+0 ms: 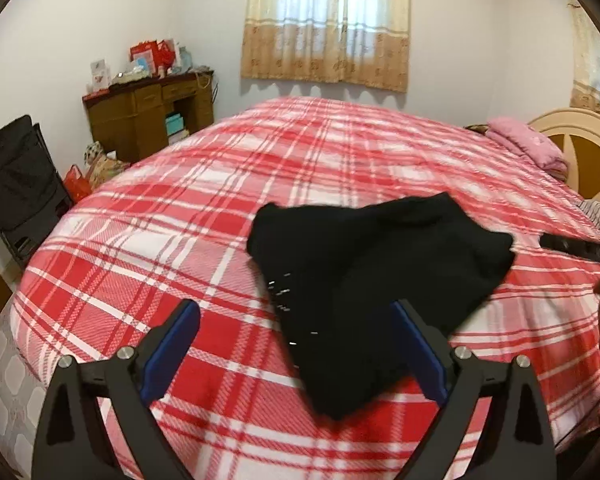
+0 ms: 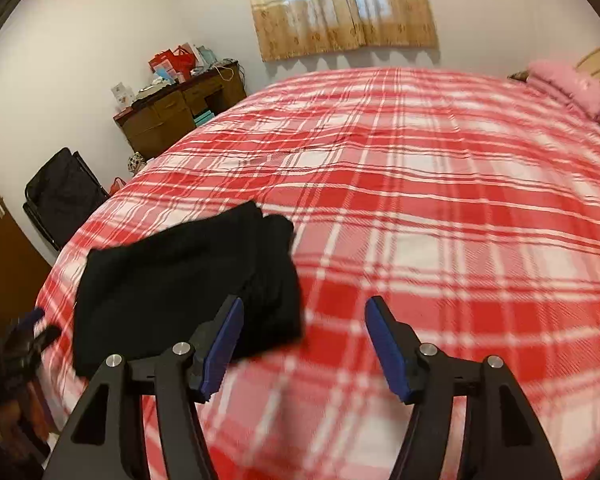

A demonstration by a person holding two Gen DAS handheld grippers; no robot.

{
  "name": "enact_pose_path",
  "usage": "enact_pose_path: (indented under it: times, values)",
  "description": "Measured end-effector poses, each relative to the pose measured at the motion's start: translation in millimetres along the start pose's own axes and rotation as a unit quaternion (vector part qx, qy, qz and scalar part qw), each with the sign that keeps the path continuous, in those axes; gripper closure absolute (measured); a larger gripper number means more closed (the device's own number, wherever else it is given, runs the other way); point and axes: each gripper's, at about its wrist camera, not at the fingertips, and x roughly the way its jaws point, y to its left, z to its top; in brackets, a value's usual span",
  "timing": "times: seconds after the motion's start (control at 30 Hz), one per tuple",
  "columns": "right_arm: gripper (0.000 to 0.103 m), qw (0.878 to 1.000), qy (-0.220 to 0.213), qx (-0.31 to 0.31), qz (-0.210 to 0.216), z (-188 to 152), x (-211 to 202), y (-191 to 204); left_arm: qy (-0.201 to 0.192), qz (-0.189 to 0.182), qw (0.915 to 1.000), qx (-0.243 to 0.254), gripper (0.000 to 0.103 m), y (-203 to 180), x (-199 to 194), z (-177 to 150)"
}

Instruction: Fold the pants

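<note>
Black pants (image 1: 364,280) lie folded into a compact bundle on the red and white plaid bed cover (image 1: 180,220). My left gripper (image 1: 296,348) is open and empty, above the bed at the bundle's near left side. In the right wrist view the pants (image 2: 188,280) lie to the left. My right gripper (image 2: 304,344) is open and empty, its left pad (image 2: 224,344) in front of the bundle's near right corner. The right gripper's tip also shows at the right edge of the left wrist view (image 1: 580,250).
A pink folded quilt (image 1: 528,144) and a headboard (image 1: 580,140) are at the bed's far right. A wooden desk (image 1: 152,112) with boxes stands at the far left wall. A black chair (image 1: 16,184) stands left of the bed. Curtains (image 1: 328,24) cover the window.
</note>
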Motion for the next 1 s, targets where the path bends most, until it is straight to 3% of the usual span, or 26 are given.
enact_pose_path:
  times: [0.37, 0.53, 0.77, 1.0]
  values:
    - [0.027, 0.993, -0.116, -0.015, -0.033, -45.8, -142.3, 17.9, -0.069, 0.001, 0.9972, 0.027, 0.0, -24.1, -69.6, 20.7]
    - [0.025, 0.984, -0.156, -0.051, -0.063, -44.9, -172.2, 36.6, -0.103, 0.022, 0.994, 0.029, 0.0, -24.5, -96.7, 31.5]
    - [0.025, 0.978, -0.187, -0.069, -0.057, -47.5, -194.3, 53.1, -0.135, 0.064, 0.9888, 0.006, 0.0, -17.6, -115.8, 36.1]
    - [0.024, 0.976, -0.199, -0.079, -0.046, -50.4, -202.9, 62.3, -0.144, 0.071, 0.987, 0.01, 0.0, -19.7, -122.5, 37.0]
